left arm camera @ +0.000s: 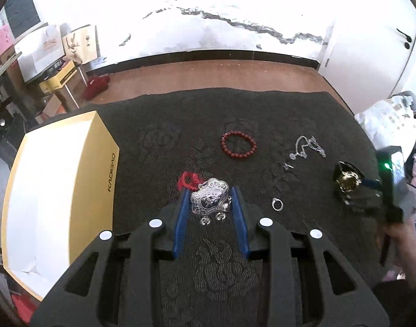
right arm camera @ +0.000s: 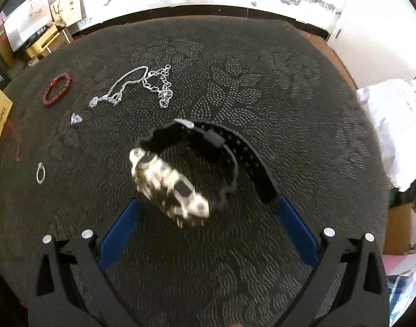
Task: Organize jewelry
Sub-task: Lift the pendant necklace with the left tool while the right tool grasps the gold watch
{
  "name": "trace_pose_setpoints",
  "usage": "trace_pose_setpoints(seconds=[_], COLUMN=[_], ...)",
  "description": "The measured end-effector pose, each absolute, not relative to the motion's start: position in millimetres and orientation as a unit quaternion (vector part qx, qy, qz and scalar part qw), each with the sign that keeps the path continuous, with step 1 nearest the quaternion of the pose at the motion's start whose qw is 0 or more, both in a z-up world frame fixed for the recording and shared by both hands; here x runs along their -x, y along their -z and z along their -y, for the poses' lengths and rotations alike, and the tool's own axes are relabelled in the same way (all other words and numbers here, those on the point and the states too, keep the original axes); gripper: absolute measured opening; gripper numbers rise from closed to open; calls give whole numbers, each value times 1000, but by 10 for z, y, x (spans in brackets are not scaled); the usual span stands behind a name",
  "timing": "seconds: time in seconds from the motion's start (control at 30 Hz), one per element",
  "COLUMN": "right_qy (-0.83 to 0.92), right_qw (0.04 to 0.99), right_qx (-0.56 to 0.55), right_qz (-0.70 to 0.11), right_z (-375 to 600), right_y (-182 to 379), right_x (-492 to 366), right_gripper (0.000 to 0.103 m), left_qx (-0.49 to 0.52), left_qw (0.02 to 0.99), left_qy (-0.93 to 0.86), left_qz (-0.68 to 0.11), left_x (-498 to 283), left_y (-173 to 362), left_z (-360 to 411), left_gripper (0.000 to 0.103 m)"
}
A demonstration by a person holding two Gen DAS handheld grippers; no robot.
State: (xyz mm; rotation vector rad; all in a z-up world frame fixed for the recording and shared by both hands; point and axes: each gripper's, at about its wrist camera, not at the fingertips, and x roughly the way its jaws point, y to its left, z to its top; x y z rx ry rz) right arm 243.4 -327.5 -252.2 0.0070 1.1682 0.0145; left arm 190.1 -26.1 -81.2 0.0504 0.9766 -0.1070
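Note:
My left gripper is shut on a silver lock-shaped pendant with a red cord, just right of the open yellow box. My right gripper is open around a black-strapped watch with a pale metal face, which looks blurred; it also shows in the left wrist view. On the dark mat lie a red bead bracelet, also in the right wrist view, a silver chain, a ring and a small silver piece.
The dark patterned mat covers a brown table against a white wall. The yellow box has a white lining. Cartons are stacked at the far left. White bags lie off the table's right edge.

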Motion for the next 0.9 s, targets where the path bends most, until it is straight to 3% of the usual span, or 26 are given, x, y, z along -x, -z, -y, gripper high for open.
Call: trace_pose_setpoints(seconds=[0.13,0.17,0.2,0.23,0.47,0.9], right_qy=[-7,-7,-11,-14,-10,-91], right_qw=[839,839,843,846,845,871], right_qx=[-6,-5,-4,-1,2,4], right_qz=[-545,-544,-538,-534,-535,-482], right_z=[3296,3298,3295,3290,3178,1848], right_y=[2537,2531,2500,2456,2223,682], right_x=[-2519,-2521,-2513,-2509,-2381,-1561], right_gripper=[97,88,69,64,62,62], left_qx=[-28,-26,-24,-24,-21,-22], left_qw=[883,883,883,882,879,893], left_qy=[51,51,50,49,39,3], left_qz=[-466,-466,-467,-468,-475,-450], left_x=[-1840,-1831,-1823,-1815,-1734,-1234], left_y=[705,678,657,634,529,12], left_z=[203,174,152,123,-79,-760], left_gripper=[31,31,31,31,31,31])
